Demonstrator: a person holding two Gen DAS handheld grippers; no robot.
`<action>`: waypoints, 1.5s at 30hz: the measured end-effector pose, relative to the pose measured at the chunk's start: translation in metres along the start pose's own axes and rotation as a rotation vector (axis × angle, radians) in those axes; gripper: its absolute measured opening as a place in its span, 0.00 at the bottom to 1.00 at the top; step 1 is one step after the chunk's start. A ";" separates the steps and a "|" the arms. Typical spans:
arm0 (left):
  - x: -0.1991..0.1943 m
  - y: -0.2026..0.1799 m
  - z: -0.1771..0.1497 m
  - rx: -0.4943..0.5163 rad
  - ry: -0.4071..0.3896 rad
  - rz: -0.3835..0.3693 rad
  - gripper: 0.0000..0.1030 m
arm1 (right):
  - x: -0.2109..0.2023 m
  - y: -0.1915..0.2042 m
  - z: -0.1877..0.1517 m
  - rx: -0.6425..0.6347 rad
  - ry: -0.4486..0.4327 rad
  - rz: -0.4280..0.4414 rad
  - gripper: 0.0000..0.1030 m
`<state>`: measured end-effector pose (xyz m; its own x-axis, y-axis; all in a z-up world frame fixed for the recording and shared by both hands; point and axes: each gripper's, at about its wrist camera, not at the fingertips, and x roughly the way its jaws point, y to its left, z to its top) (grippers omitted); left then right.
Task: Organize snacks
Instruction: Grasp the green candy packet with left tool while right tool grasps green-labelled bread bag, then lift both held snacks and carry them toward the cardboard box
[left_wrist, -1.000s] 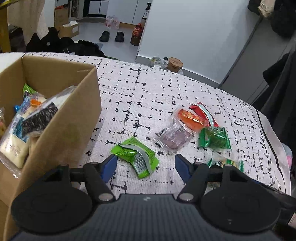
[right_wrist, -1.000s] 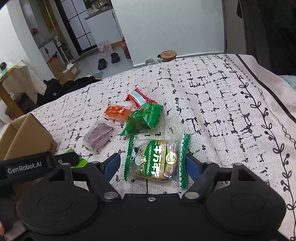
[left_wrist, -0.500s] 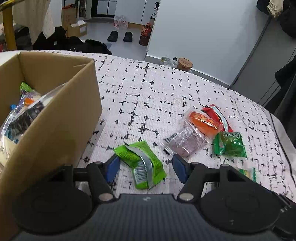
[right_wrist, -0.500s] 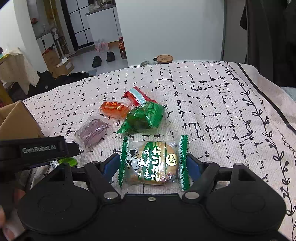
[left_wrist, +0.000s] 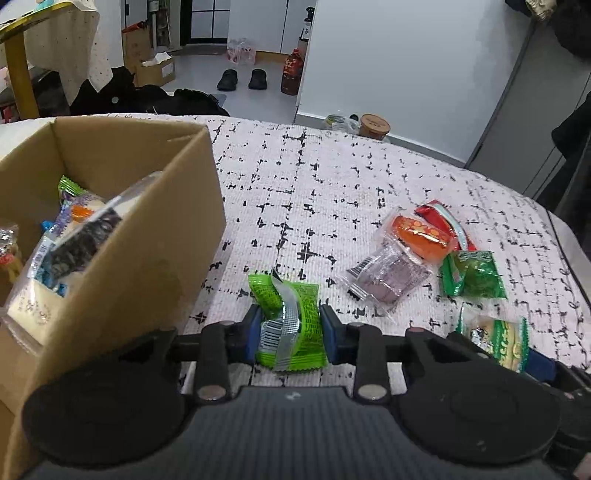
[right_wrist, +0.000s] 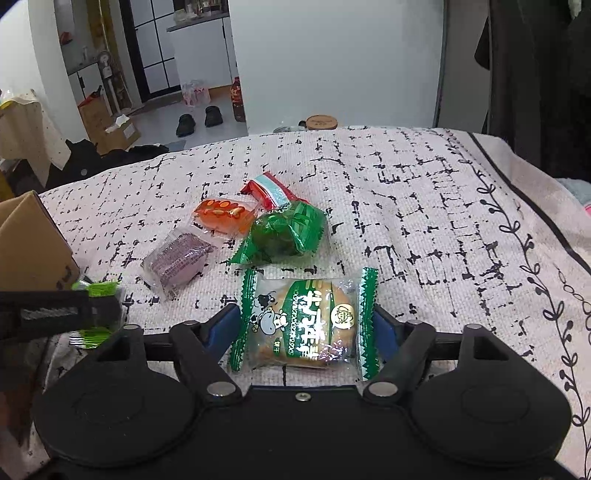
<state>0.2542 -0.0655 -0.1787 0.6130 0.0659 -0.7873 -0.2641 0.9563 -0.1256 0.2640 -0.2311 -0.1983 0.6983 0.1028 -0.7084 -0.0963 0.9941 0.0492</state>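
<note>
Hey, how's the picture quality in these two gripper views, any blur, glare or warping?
Left wrist view: fisheye bends the cardboard box and far wall; the lime packet shows glare on its silver strip; packets inside the box look smeared. Right wrist view: the bun packet is sharp with small highlights, the left gripper at the edge is blurred; lighting is even, shadows soft.

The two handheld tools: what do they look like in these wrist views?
Both match: the left tool and right tool each have a matte black body with two round black discs, angled black link arms with silver pivot pins, and blue finger pads. The left body is ribbed grey-black; the right is smooth with a small centre screw. No cables or sleeves show.
</note>
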 end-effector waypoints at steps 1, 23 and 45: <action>-0.004 0.001 0.000 0.004 -0.007 -0.005 0.32 | -0.002 -0.002 0.000 0.010 -0.005 -0.005 0.58; -0.064 0.012 0.008 0.039 -0.063 -0.092 0.32 | -0.050 -0.024 0.012 0.171 -0.053 0.148 0.45; -0.125 0.053 0.039 0.003 -0.160 -0.091 0.32 | -0.099 0.028 0.058 0.049 -0.165 0.360 0.45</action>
<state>0.1928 -0.0121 -0.0630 0.7449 0.0233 -0.6667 -0.2001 0.9612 -0.1899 0.2332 -0.2116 -0.0864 0.7309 0.4448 -0.5177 -0.3244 0.8937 0.3098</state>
